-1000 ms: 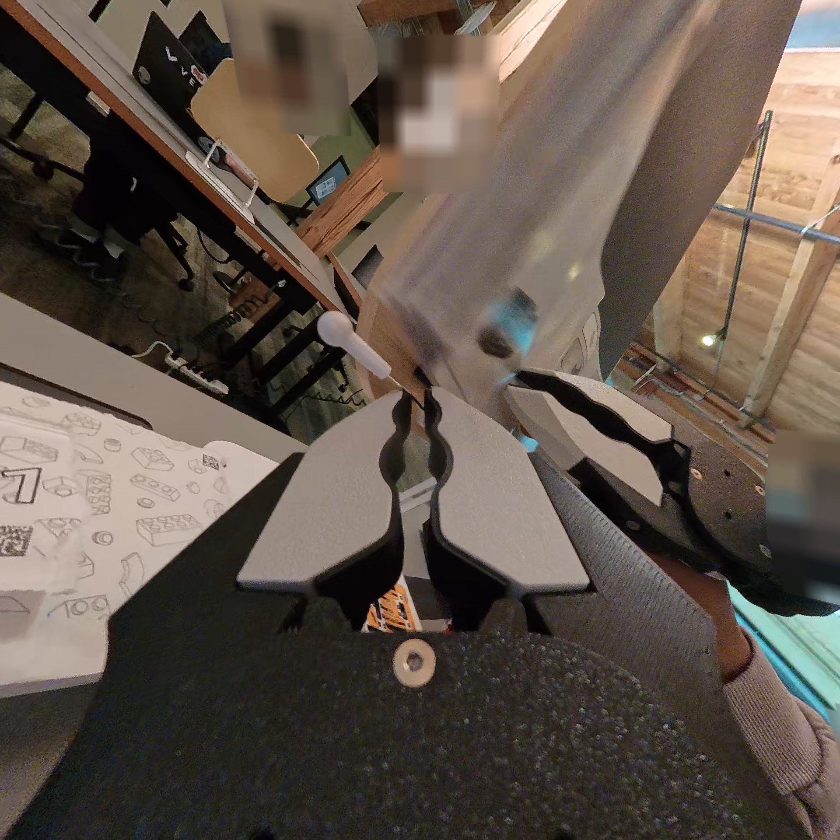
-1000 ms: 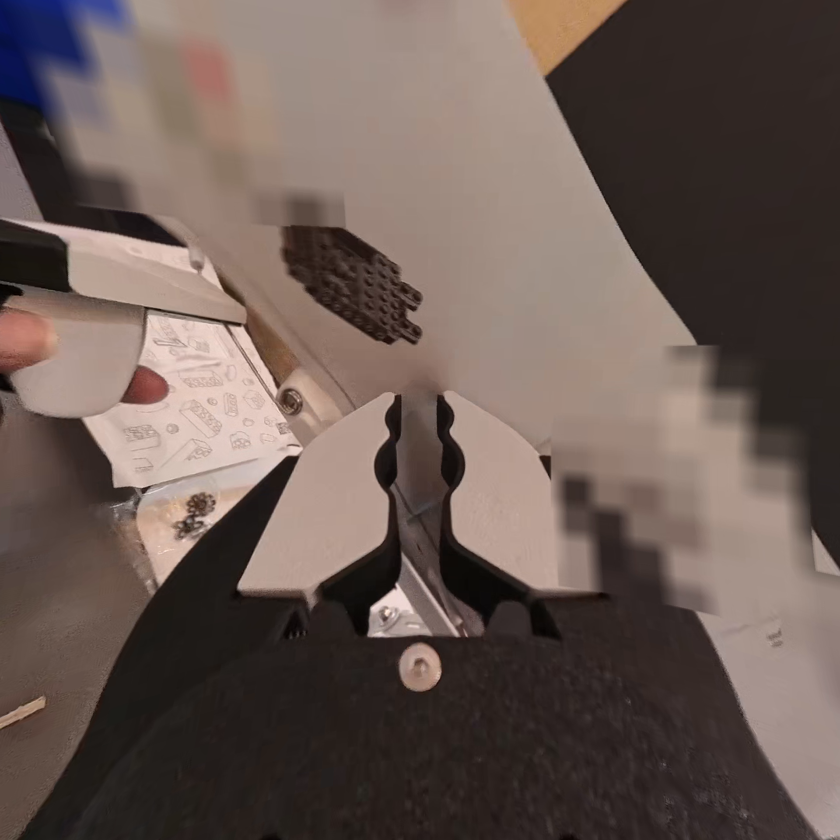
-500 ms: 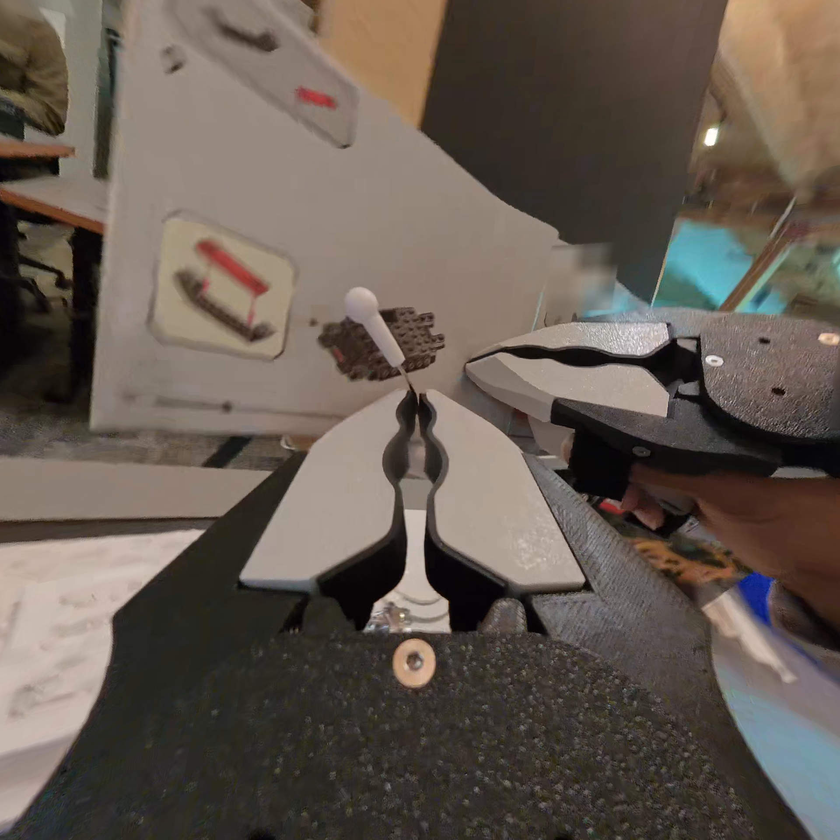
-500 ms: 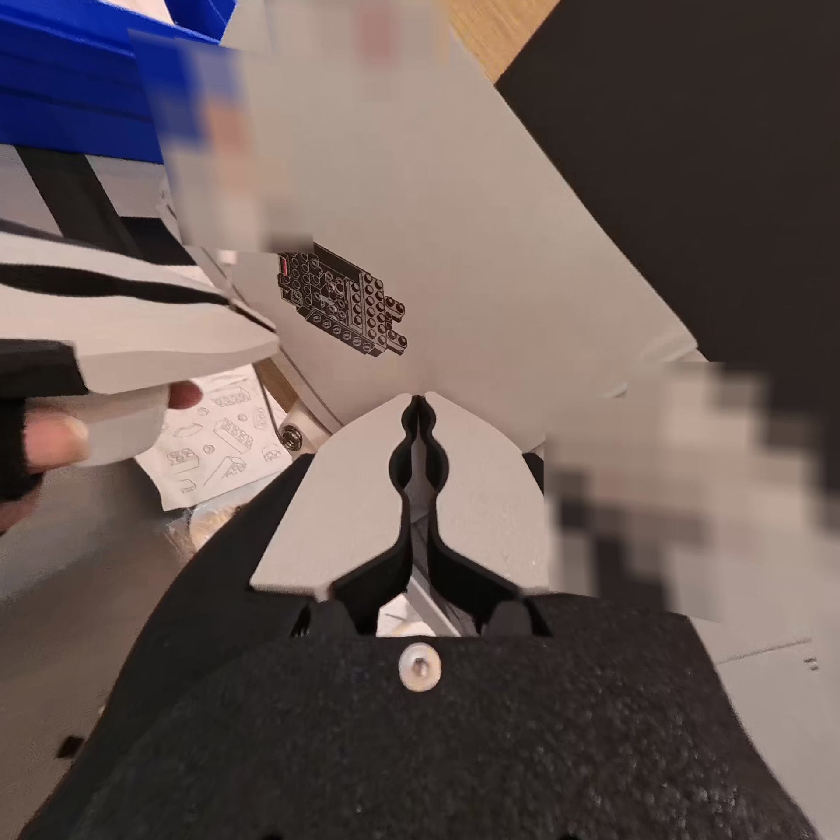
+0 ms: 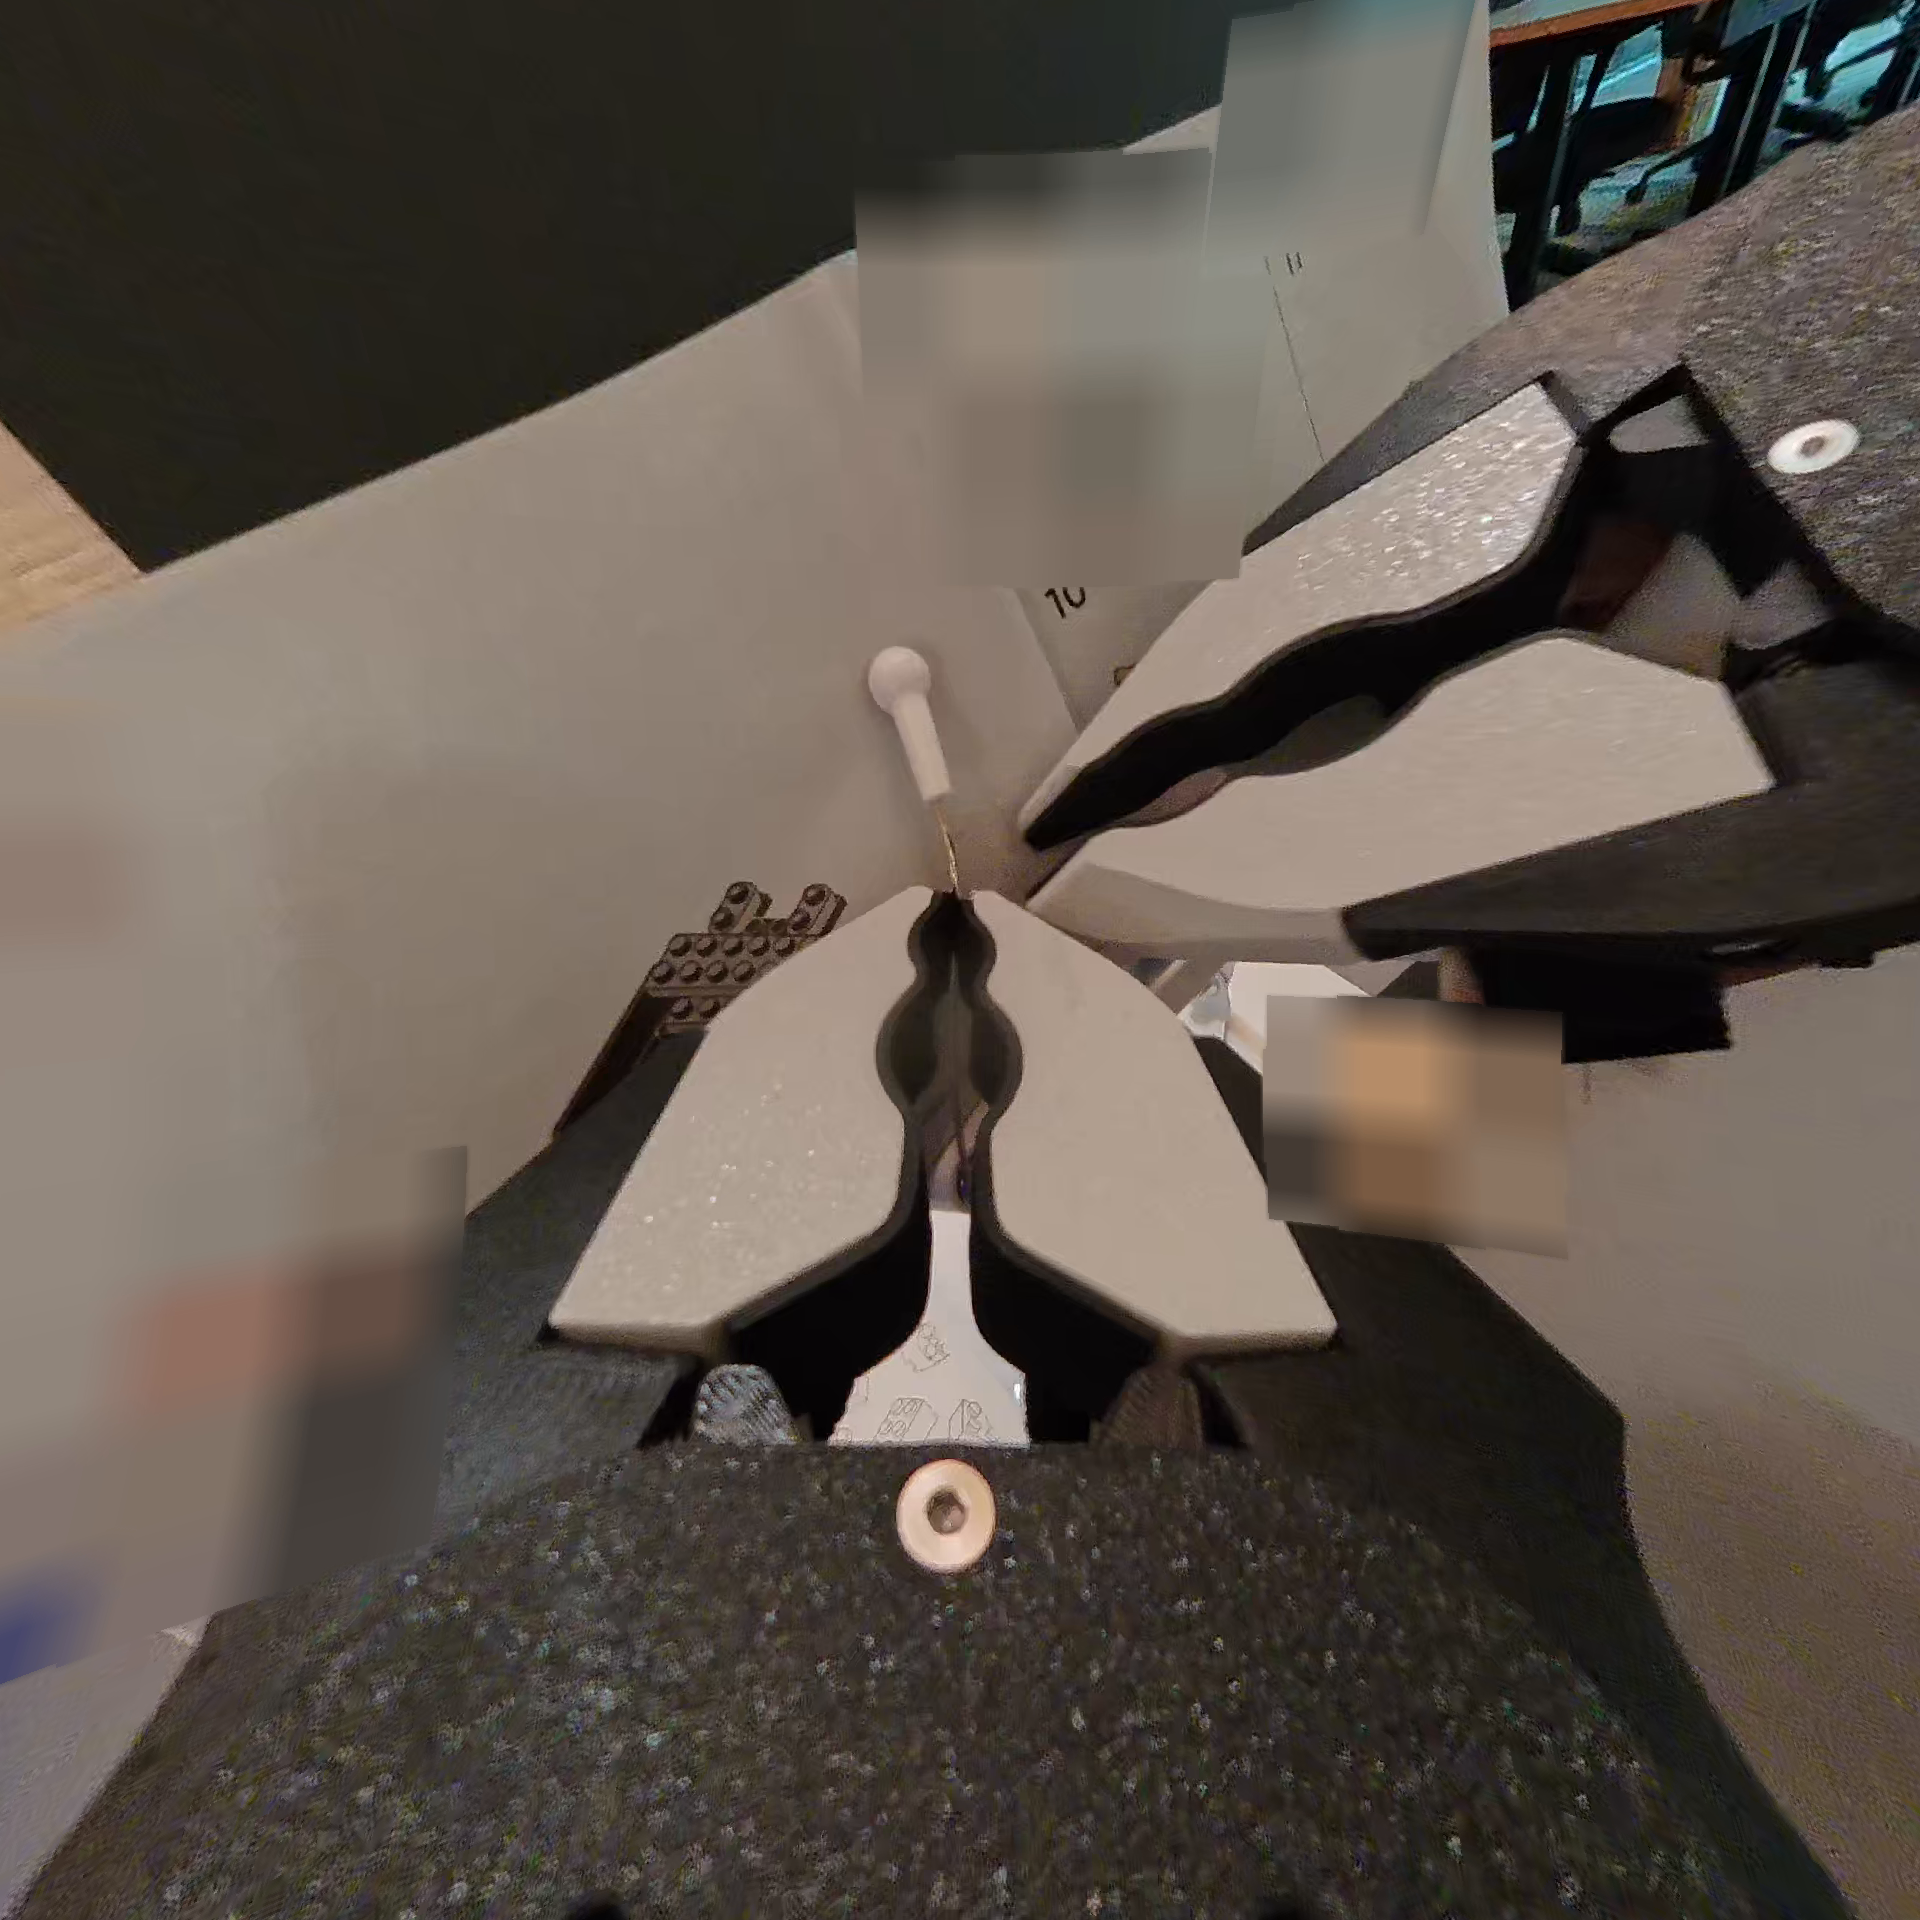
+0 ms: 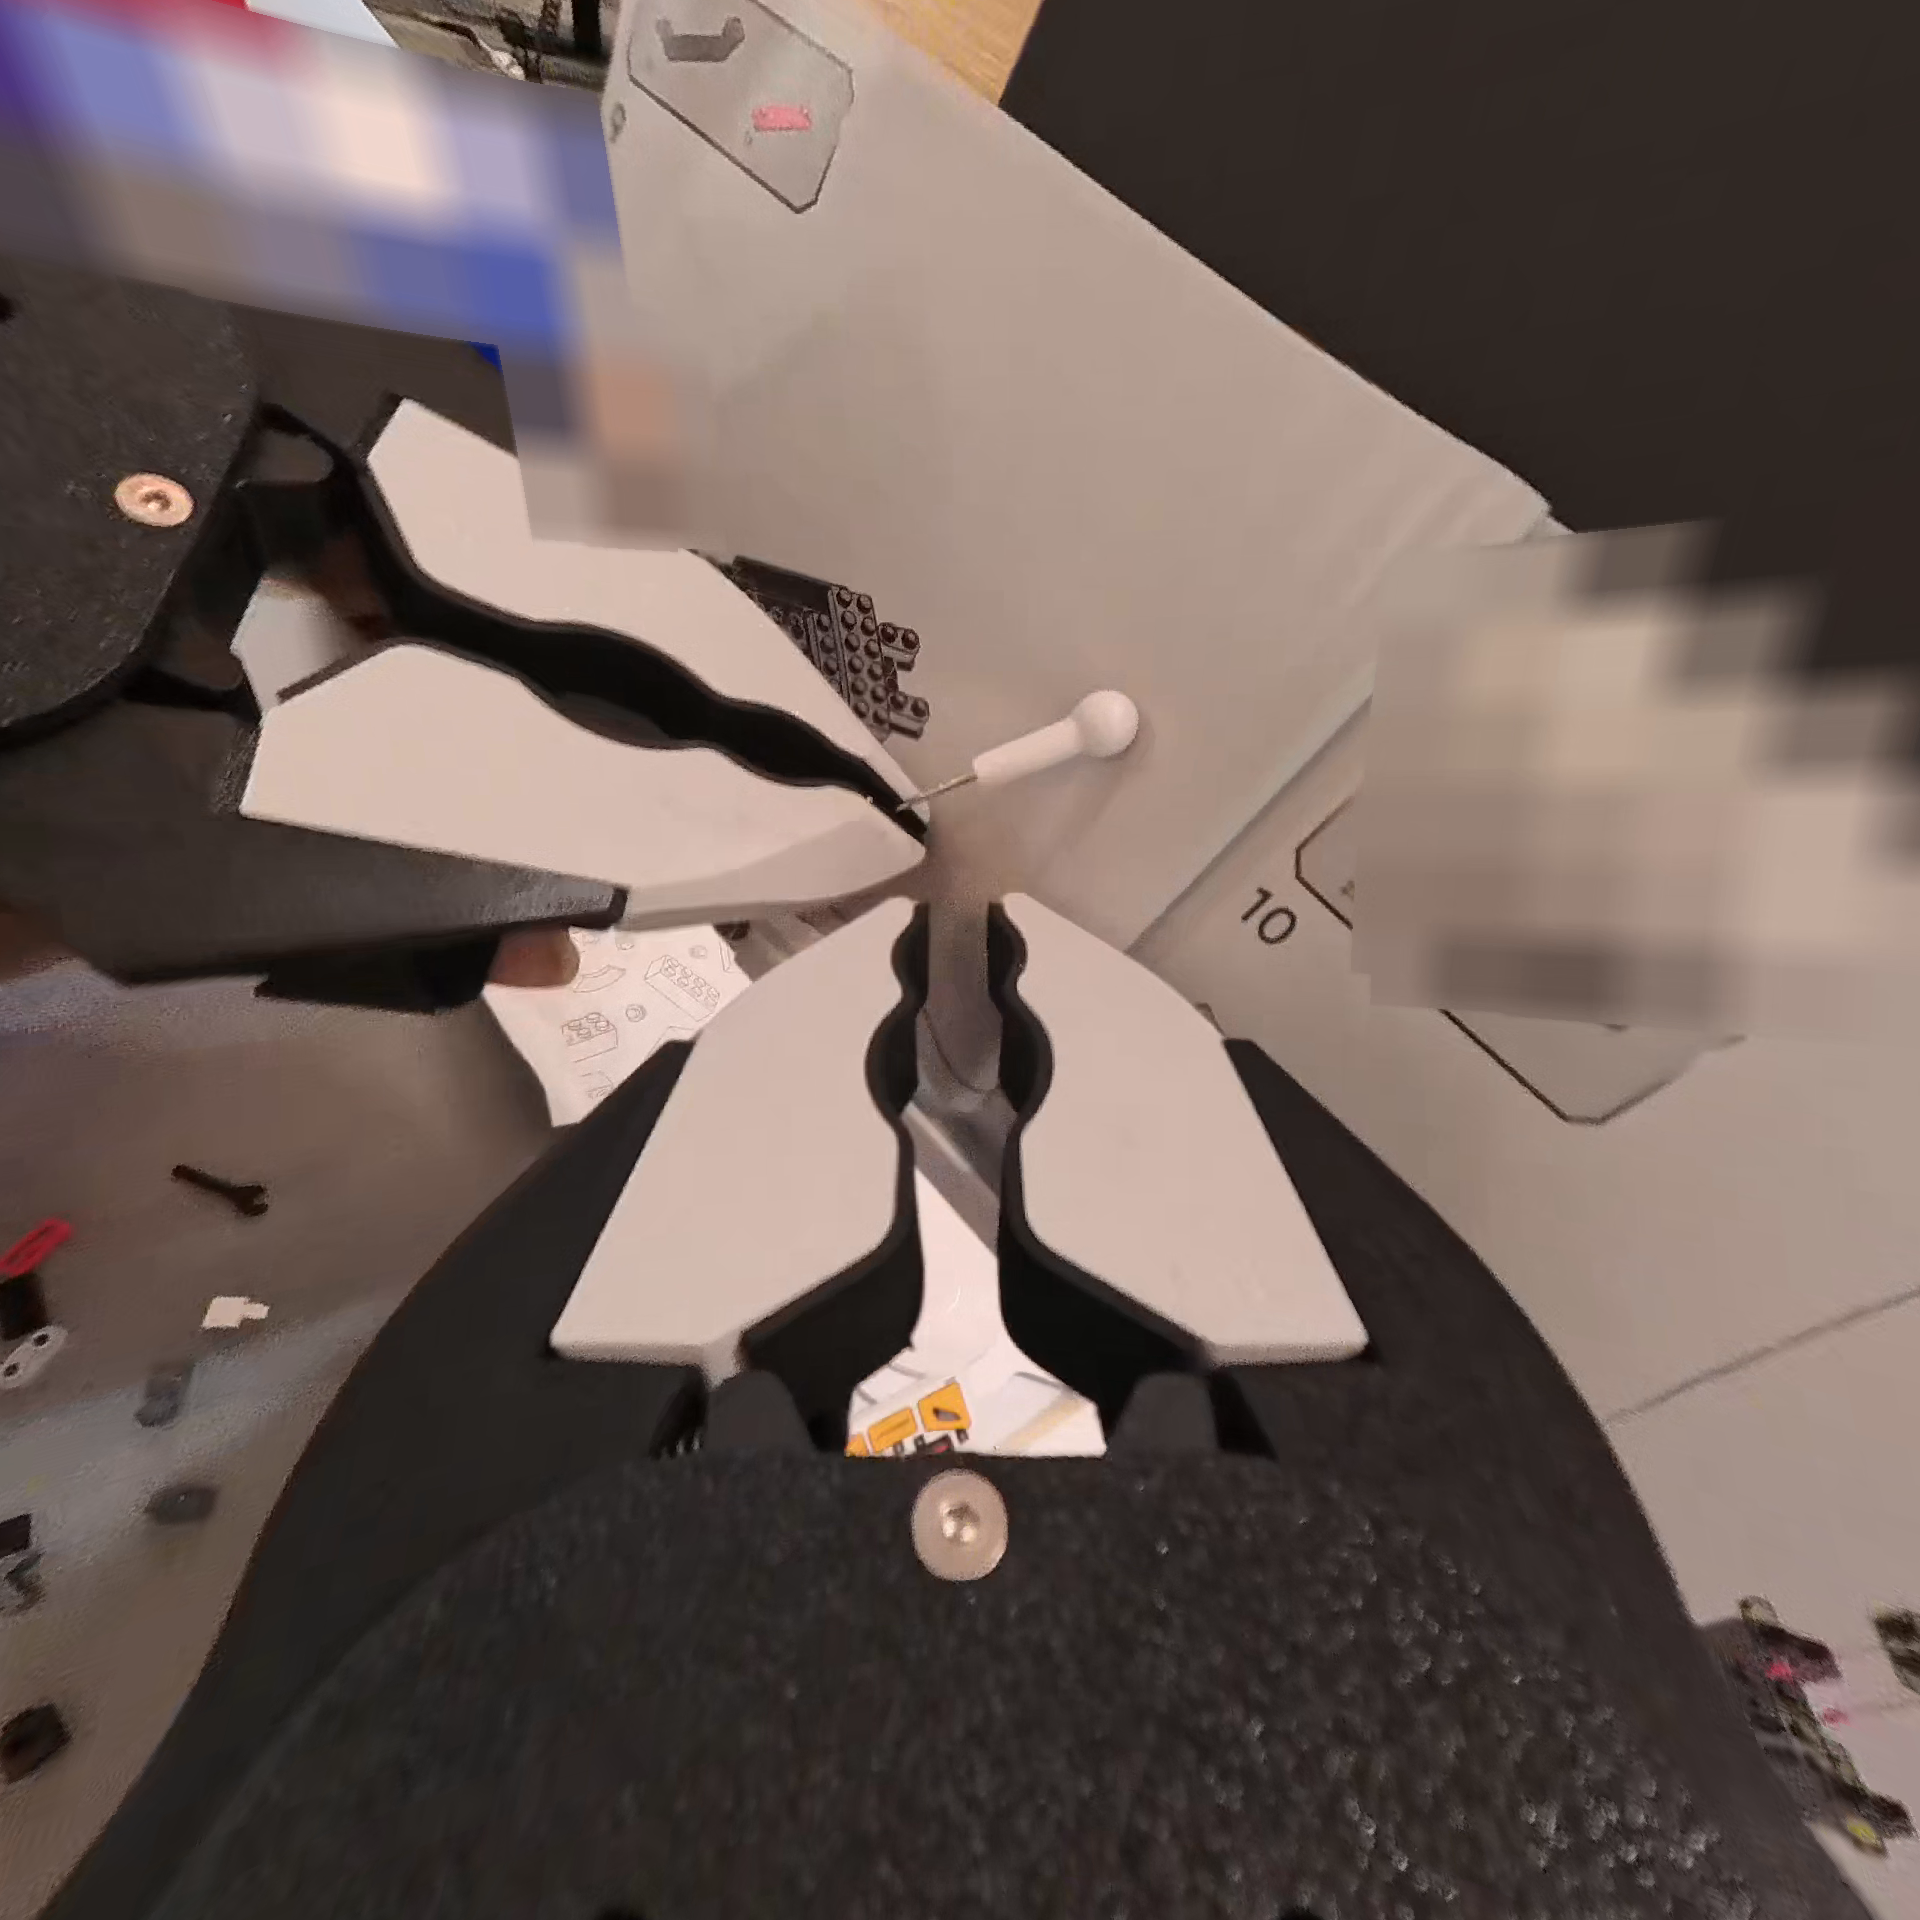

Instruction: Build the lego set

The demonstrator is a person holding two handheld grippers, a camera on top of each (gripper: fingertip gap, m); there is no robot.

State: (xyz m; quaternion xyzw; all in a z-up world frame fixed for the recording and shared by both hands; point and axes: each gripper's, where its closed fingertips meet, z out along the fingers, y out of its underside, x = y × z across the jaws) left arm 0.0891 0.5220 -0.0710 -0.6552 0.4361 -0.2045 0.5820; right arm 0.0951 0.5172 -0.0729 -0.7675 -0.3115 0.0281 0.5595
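Note:
The grey instruction booklet page [image 6: 1039, 416] stands raised, with a printed black brick build [image 6: 868, 665] on it. My right gripper [image 6: 954, 909] is closed on the page's lower corner, which fills a narrow gap between the jaws. My left gripper [image 5: 954, 909] is shut on a thin metal pin with a white ball-ended handle [image 5: 914, 727] that sticks out past its tips against the page [image 5: 520, 727]. In the left wrist view the right gripper [image 5: 1034, 847] comes in from the right, its tips almost touching mine. In the right wrist view the left gripper [image 6: 914, 826] and pin [image 6: 1049, 748] come in from the left.
Small loose pieces lie on the grey table at the left, among them a black peg [image 6: 223, 1190], a red piece [image 6: 31, 1247] and a white piece [image 6: 234, 1312]. A white paper bag with brick drawings [image 6: 623, 1008] lies under the grippers. A dark panel [image 6: 1558, 208] stands behind the booklet. Left and right tips are no more than a few centimetres apart.
My left gripper has swung from facing the room to facing the booklet, its tips now beside the right gripper's. The page has risen. The right jaws stand slightly wider than half a second ago.

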